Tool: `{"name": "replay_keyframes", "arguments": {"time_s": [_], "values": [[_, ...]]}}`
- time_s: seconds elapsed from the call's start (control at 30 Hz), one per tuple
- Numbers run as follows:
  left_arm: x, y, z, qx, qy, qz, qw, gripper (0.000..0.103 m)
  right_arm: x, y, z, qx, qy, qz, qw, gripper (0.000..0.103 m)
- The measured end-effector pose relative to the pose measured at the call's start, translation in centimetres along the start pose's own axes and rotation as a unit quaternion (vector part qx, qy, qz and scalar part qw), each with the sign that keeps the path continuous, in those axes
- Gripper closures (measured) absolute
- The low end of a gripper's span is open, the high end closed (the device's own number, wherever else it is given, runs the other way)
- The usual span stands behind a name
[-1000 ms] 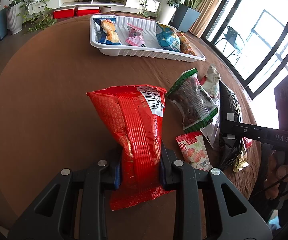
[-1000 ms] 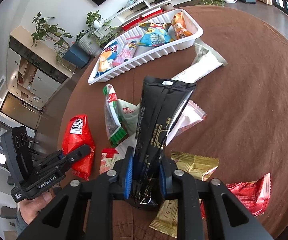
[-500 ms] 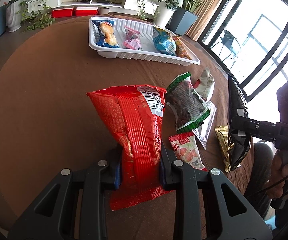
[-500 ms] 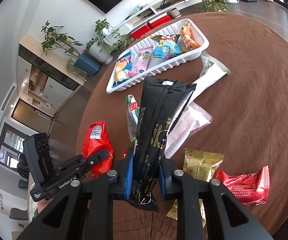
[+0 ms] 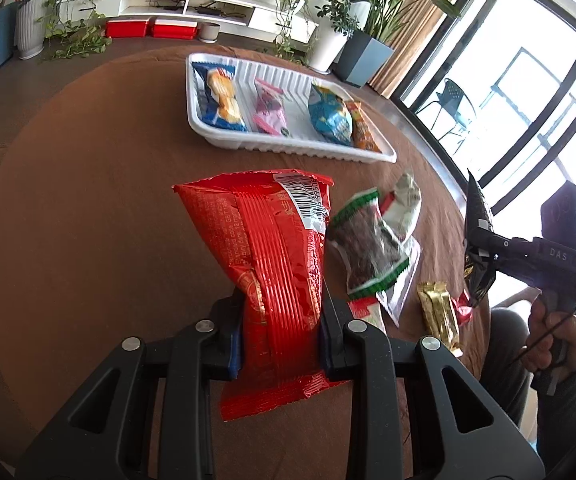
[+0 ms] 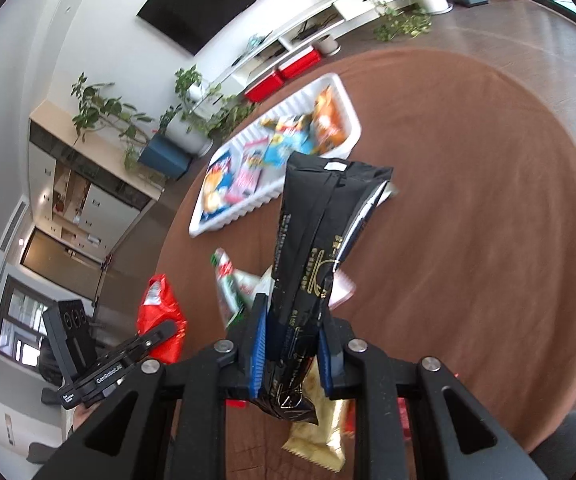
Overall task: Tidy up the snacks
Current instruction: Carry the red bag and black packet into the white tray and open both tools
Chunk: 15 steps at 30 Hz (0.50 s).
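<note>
Left gripper is clamped on the red snack bag, pads squeezing its lower middle, bag standing up off the table. Readable on it: a white barcode sticker at the top right corner, digits partly legible ("9950" or so), plus small white print running down the side, too fine to read.

Right gripper is clamped on the black snack pack, held upright, gold logo and gold lettering down its face, unreadable through blur. White sticker at its top edge. Right gripper body reads "DAS" in the left wrist view; left gripper body reads something like "GenRobot.AI" in the right wrist view.

White ribbed tray sits at the far side of the table with four packs in a row: blue/yellow, pink, blue, orange. Print on them too small to read.

Loose on the table between the grippers and the tray: green-edged clear pack with dark contents, gold wrapper, small red-and-white packet just beside the left finger.

Surface: round table, brown cloth. Room: white low shelf unit with red boxes under it, potted plants, dark wall screen, big windows, tan curtain.
</note>
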<state>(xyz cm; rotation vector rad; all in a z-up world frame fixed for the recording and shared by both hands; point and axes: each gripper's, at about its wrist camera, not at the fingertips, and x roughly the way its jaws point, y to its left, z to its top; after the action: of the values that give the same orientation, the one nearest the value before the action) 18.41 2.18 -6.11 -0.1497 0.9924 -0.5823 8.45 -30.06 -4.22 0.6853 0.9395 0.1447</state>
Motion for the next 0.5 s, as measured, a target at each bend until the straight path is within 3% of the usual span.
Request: {"name": "replay_keyframes", "arguments": {"time_s": [0.27, 0.5], "values": [[-0.9, 0.0, 5.9, 0.016, -0.028, 0.014, 0.9994, 0.078, -3.2, -1.1, 6.5, -0.010, -0.063, -0.024, 0.998, 0.080], [-0.4, 0.1, 12.9, 0.031, -0.038, 0.021, 0.9986, 0.078, -1.8, 4.3, 13.2, -0.090, -0.080, -0.011, 0.993, 0.080]]}}
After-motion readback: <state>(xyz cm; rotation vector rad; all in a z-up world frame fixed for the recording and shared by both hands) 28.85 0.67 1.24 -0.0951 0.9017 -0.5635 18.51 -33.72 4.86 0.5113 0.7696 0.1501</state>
